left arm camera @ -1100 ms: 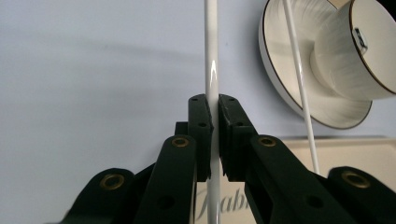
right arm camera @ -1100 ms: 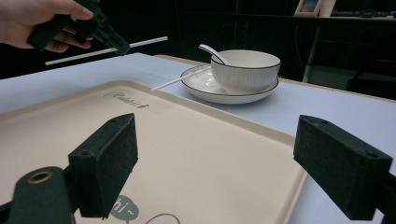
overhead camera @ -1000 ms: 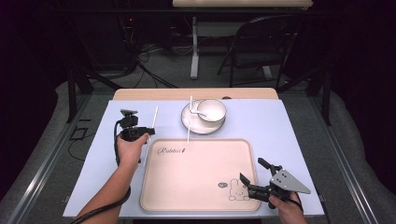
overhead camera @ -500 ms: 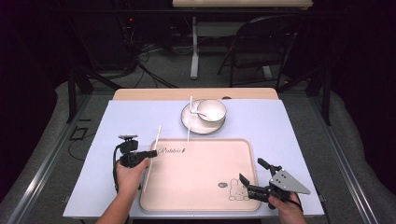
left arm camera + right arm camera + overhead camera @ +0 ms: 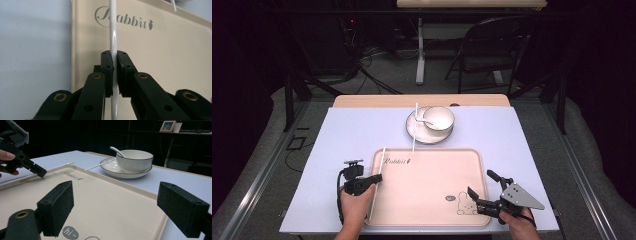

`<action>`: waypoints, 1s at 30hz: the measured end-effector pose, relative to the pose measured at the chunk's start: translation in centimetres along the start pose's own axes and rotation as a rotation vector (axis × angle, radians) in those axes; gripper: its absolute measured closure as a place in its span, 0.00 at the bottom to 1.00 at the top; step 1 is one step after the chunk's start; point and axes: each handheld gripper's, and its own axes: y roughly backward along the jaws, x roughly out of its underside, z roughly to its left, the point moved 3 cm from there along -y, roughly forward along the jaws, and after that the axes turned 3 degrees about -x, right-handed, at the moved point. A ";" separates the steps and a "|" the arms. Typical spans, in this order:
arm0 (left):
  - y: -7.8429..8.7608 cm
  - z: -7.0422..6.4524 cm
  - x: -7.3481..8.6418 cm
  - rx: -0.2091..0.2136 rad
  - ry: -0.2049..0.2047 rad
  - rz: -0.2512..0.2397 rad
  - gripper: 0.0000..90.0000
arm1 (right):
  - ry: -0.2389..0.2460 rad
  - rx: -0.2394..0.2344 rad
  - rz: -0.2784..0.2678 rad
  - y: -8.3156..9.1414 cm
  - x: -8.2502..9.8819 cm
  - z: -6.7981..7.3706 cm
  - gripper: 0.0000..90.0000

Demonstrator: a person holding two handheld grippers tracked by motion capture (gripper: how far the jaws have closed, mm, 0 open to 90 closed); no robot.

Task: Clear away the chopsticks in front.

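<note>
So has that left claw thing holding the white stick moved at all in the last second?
Yes. The left gripper has drawn back toward the person along the tray's left edge, carrying the white chopstick with it.

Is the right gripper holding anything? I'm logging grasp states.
No: the right gripper has its jaws wide apart with nothing between them, hovering over the beige tray.

A dark room is seen around a table [image 5: 362, 130] with a pale blue top. A grey floor [image 5: 382, 80] is spread out behind it, with black cables [image 5: 367, 75] lying on the far left. A dark folding chair [image 5: 484, 55] is placed far right, beside a white table leg [image 5: 419, 55].
</note>
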 end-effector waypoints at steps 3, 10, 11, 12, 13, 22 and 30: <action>0.0 0.0 0.3 -0.029 -0.005 -0.003 0.94 | -0.001 0.002 0.003 0.0 0.0 0.0 0.15; 0.1 -0.1 0.8 -0.088 -0.019 -0.039 0.94 | -0.003 0.001 0.006 0.0 0.0 0.0 0.15; 0.1 -0.1 0.8 -0.095 -0.023 -0.039 0.94 | 0.001 0.000 0.008 0.0 0.0 0.0 0.15; 0.1 -0.2 0.8 -0.099 -0.025 -0.042 0.94 | 0.002 -0.001 0.008 0.0 0.0 0.1 0.15; 0.1 -0.2 0.8 -0.107 -0.032 -0.041 0.94 | 0.004 -0.001 0.007 0.0 0.0 0.1 0.15; -0.1 -0.3 0.8 -0.113 -0.032 -0.063 0.94 | -0.005 -0.003 0.004 0.0 0.0 0.1 0.15; -0.1 -0.3 0.9 -0.116 -0.034 -0.071 0.93 | -0.003 -0.004 0.004 0.1 0.0 0.1 0.15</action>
